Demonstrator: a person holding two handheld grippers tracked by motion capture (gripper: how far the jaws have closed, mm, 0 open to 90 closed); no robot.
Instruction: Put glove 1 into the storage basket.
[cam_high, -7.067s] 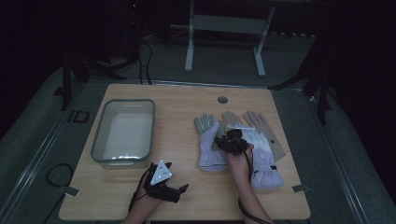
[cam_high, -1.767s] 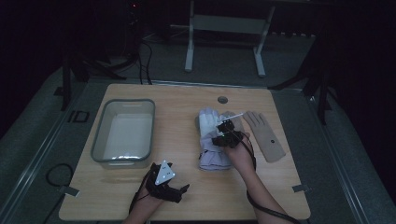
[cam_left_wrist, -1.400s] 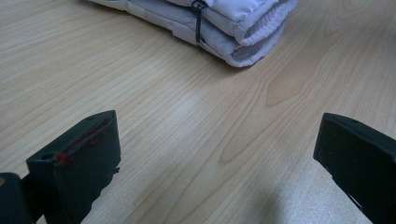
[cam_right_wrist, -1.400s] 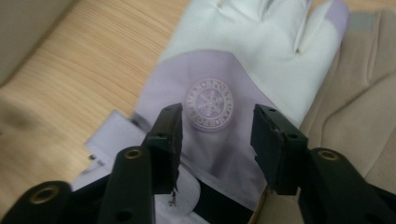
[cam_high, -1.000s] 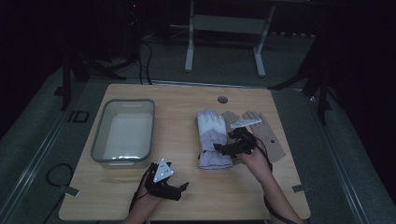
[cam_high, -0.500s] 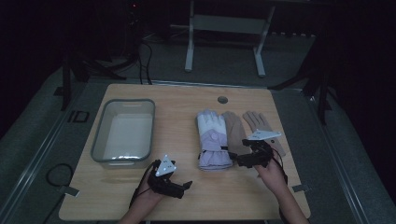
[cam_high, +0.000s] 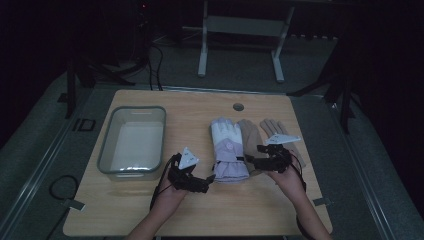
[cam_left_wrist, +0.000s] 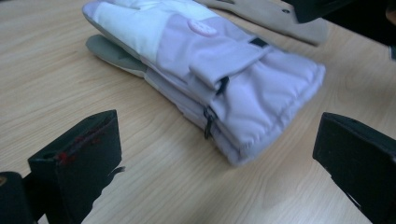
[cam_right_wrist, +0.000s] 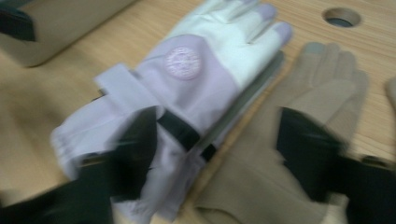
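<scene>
The right hand-held gripper (cam_high: 255, 161) has left the top of the lilac-and-white gloves (cam_high: 227, 150) and now sits low at the near right of the surface (cam_high: 150, 210), over the cuff of the tan gloves (cam_high: 255, 137). Its jaws have just been closing; the right gripper view, blurred, shows them part-open astride the seam between lilac cuff and tan cuff, pads not clearly pressing on either. The lilac pair now lies stacked, one glove on the other, fingers pointing far. Judgement: stacking of that pair looks done; the tan pair, side by side, is likely next.

The left hand-held gripper (cam_high: 202, 184) has risen slightly and hovers wide open, empty, just near-left of the lilac cuff (cam_left_wrist: 261, 107).

A clear bin (cam_high: 112, 150) stands empty at the left. A cable hole (cam_high: 238, 106) sits at the far edge. The lilac stack touches the tan glove and could be caught with it.
</scene>
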